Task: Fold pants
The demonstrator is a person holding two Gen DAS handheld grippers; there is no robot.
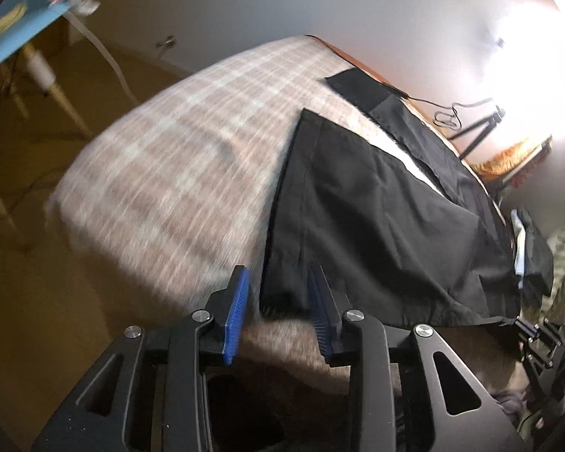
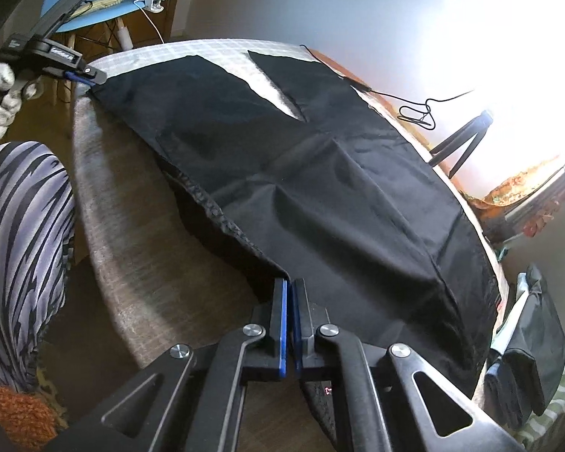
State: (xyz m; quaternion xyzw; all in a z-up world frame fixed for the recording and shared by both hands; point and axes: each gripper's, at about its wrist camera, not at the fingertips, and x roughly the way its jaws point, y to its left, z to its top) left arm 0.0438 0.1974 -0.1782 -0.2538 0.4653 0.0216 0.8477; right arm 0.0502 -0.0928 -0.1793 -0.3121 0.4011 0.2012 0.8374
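Now right tongs pinch black pants; left tongs agape over plaid bed

Honestly we can't read much here, just some white lettering on the left claw body that's too blurry to make out, nothing else legible.

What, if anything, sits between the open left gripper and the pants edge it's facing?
Nothing visible does. The left gripper is open with the near edge of the black pants right at its fingertips, on the plaid bed cover. The right gripper is shut on the pants.
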